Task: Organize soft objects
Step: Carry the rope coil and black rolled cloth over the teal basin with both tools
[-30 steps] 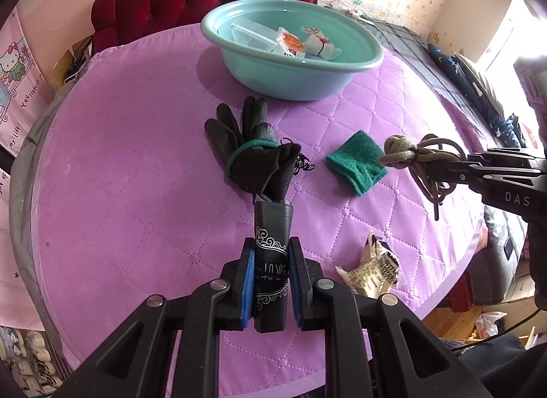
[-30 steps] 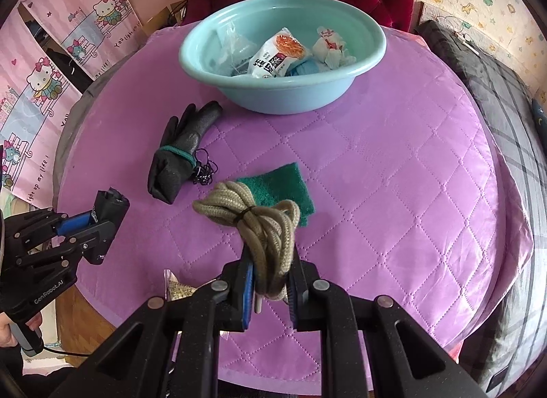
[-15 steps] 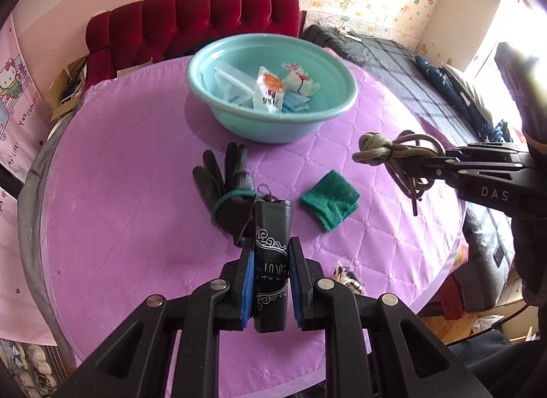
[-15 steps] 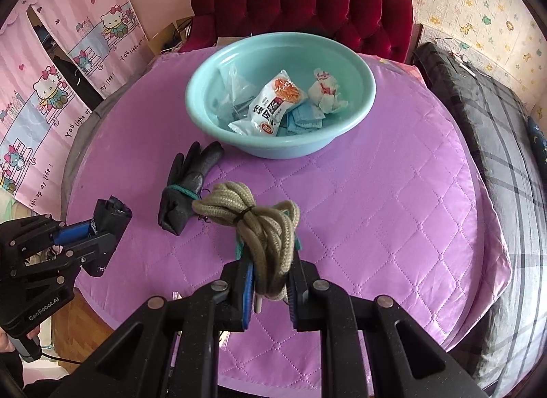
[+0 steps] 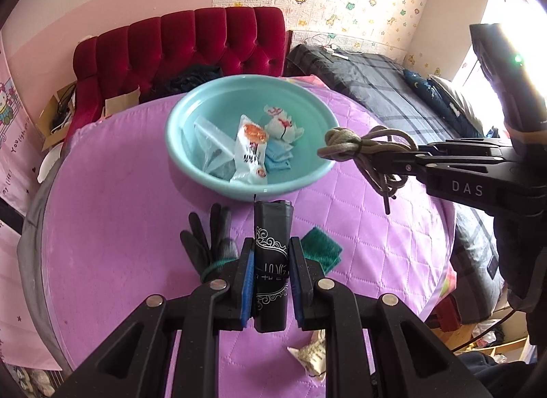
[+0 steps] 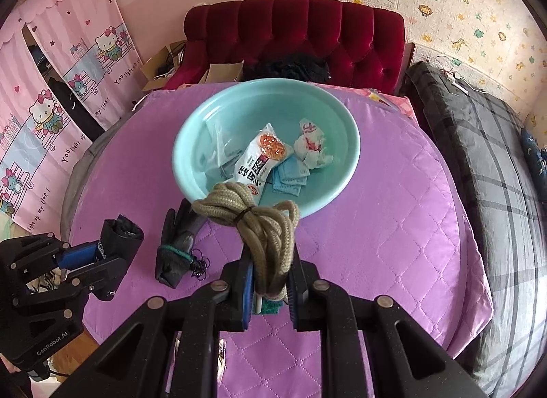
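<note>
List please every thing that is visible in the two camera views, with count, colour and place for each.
basin: one, light blue, far middle of the table.
snack packet: one, white and orange, in the basin.
crumpled wrapper: one, white and red, in the basin.
clear bag: one, transparent, in the basin.
blue cloths: a few, light blue, in the basin.
glove: one, black, on the table.
green cloth: one, dark green, on the table.
table cover: one, purple, quilted.
sofa: one, dark red, behind the table.
rope bundle: one, beige, in the right gripper.
black packet: one, black, in the left gripper.
</note>
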Action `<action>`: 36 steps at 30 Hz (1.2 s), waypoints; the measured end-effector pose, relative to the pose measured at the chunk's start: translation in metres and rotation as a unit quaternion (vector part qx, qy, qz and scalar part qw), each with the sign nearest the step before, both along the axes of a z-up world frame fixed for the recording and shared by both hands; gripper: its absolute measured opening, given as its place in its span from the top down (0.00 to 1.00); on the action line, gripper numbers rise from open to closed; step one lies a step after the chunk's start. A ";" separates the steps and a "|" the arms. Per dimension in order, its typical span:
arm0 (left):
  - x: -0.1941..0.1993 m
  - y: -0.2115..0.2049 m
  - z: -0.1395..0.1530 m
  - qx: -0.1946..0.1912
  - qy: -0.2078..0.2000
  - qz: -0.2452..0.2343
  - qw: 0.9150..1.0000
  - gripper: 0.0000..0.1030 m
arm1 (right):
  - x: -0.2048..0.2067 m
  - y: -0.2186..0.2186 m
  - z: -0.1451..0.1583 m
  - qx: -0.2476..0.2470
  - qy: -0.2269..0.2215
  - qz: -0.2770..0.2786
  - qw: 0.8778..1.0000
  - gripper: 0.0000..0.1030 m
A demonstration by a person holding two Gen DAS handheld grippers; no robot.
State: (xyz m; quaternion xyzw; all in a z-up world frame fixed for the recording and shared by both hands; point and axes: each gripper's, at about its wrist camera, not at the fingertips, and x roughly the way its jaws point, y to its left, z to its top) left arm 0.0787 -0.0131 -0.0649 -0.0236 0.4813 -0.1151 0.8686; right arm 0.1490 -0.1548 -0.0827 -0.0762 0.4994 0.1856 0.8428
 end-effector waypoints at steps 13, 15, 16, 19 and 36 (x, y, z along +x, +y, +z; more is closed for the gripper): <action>0.064 -0.005 0.006 0.008 -0.006 -0.009 1.000 0.81 | 0.063 0.010 0.009 -0.002 -0.016 0.001 1.000 0.84; 0.074 -0.006 0.005 0.008 -0.005 -0.010 1.000 0.81 | 0.073 0.013 0.007 -0.001 -0.014 0.001 1.000 0.84; 0.080 -0.007 0.004 0.008 -0.006 -0.010 1.000 0.81 | 0.078 0.014 0.007 -0.001 -0.014 0.001 1.000 0.84; 0.095 -0.008 0.003 0.008 -0.007 -0.012 1.000 0.81 | 0.092 0.017 0.003 0.001 -0.012 0.001 1.000 0.84; 0.170 -0.011 -0.025 0.006 0.007 -0.010 1.000 0.80 | 0.172 0.030 -0.028 0.019 0.018 -0.017 1.000 0.84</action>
